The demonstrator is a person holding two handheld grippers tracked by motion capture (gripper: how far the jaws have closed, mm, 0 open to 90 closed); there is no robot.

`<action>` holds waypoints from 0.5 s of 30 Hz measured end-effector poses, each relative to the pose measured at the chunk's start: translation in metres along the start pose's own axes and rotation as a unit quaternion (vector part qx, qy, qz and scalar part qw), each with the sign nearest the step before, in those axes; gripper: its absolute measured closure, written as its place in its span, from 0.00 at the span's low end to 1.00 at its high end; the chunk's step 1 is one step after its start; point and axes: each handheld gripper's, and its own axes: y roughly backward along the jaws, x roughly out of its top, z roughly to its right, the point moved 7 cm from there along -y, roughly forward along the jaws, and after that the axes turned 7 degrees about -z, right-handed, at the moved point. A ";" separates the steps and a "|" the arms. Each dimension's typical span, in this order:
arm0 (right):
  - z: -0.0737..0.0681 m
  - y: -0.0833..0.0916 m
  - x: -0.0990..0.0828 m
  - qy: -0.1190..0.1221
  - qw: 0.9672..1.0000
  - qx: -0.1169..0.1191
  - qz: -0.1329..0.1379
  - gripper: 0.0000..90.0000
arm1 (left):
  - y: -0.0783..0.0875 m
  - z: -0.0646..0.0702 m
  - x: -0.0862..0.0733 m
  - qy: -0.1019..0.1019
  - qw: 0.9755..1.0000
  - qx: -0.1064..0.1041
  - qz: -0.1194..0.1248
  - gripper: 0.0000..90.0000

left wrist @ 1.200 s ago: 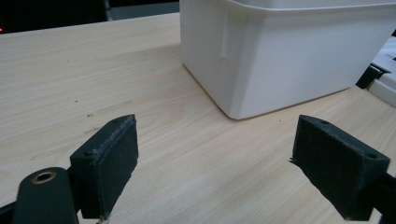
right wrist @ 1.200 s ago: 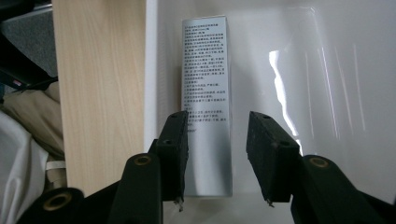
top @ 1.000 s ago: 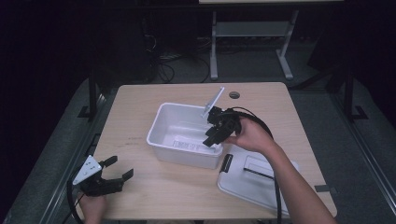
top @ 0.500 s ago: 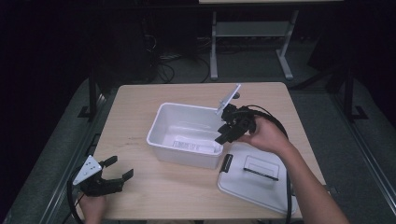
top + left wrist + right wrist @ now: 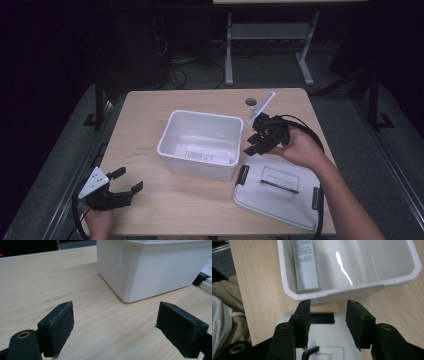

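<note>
The right tongs [image 5: 256, 142] hang above the lid [image 5: 278, 189], just beside the bin's [image 5: 200, 165] right wall; their jaws have just been opening and grasp nothing. The left tongs [image 5: 126, 181] rest released at the tabletop's [image 5: 165, 205] near left corner. A box [image 5: 305, 267] lies flat inside the bin.

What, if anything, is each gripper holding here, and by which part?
Nothing is held. The right gripper hovers with open jaws above the lid, beside the white bin. The left gripper is open near the table's edge.
</note>
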 end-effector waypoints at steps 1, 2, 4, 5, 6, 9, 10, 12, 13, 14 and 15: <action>0.000 0.000 -0.003 -0.001 1.000 -0.001 0.000 0.60 | 0.000 0.000 0.000 -0.001 1.000 0.000 0.000 0.15; 0.000 0.001 -0.005 -0.003 1.000 -0.001 0.000 0.60 | 0.000 0.000 0.000 -0.001 1.000 0.001 0.000 0.15; 0.001 0.002 -0.011 -0.006 1.000 -0.002 0.001 0.60 | 0.000 0.000 0.000 -0.002 1.000 0.001 -0.001 0.15; 0.001 0.002 -0.014 -0.009 1.000 -0.003 0.000 0.59 | 0.000 0.000 0.000 -0.002 1.000 0.001 -0.001 0.15; 0.001 0.003 -0.017 -0.010 1.000 -0.003 0.001 0.58 | 0.000 0.000 0.000 -0.002 1.000 0.001 -0.001 0.15; 0.000 0.004 -0.025 -0.013 1.000 -0.007 0.002 0.58 | 0.000 0.000 0.000 -0.002 1.000 0.001 -0.001 0.15; 0.000 0.004 -0.028 -0.014 1.000 -0.008 0.003 0.58 | 0.000 0.000 0.000 -0.003 1.000 0.002 -0.001 0.15; -0.001 0.005 -0.033 -0.016 1.000 -0.007 0.006 0.57 | 0.000 0.001 0.000 -0.001 1.000 0.001 -0.001 0.15; -0.001 0.005 -0.036 -0.018 1.000 -0.009 0.005 0.57 | 0.000 0.001 0.000 0.000 1.000 0.000 -0.001 0.15; -0.001 0.005 -0.040 -0.019 1.000 -0.008 0.007 0.57 | 0.000 0.001 0.000 -0.001 1.000 0.000 -0.002 0.15; -0.001 0.005 -0.043 -0.023 1.000 -0.008 0.006 0.57 | 0.000 0.001 0.000 -0.001 1.000 0.000 -0.002 0.15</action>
